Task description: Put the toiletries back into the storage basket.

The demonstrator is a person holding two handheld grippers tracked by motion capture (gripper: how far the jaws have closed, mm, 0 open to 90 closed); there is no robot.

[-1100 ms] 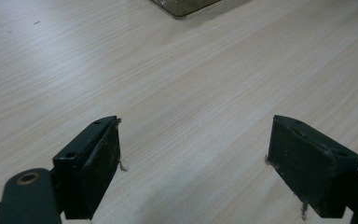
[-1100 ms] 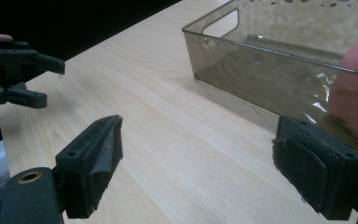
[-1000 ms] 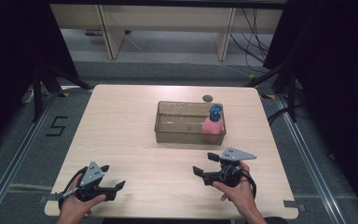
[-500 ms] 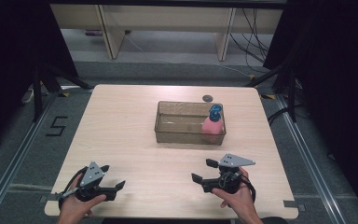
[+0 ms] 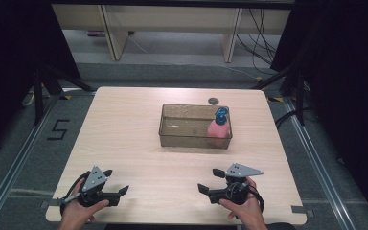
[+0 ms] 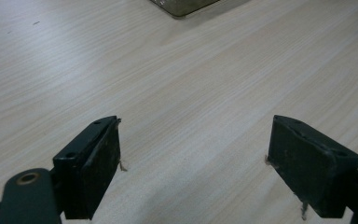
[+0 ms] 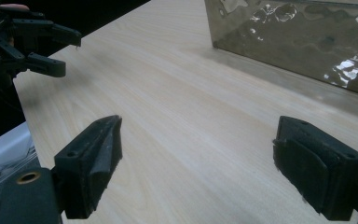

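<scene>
A clear brownish bin [image 5: 187,136] stands at the middle of the wooden table [image 5: 124,129]. A pink bottle with a blue cap [image 5: 219,125] stands upright in the bin's right end. My left gripper [image 5: 116,182] rests near the front left edge, open, its jaws pointing right. My right gripper [image 5: 210,180] is held near the front right edge, open, jaws pointing left. In the left gripper view the left gripper [image 6: 193,163] holds nothing over bare wood. In the right gripper view the right gripper [image 7: 196,172] is empty, with the bin [image 7: 298,37] ahead to the right.
A small dark disc [image 5: 214,100] lies on the table just behind the bin. Dark floor, tripod legs and cables surround the table. The left gripper [image 7: 32,42] appears at the far left of the right gripper view.
My right gripper has drawn back a little toward the table's front edge. The left gripper, bin and bottle have stayed put.
</scene>
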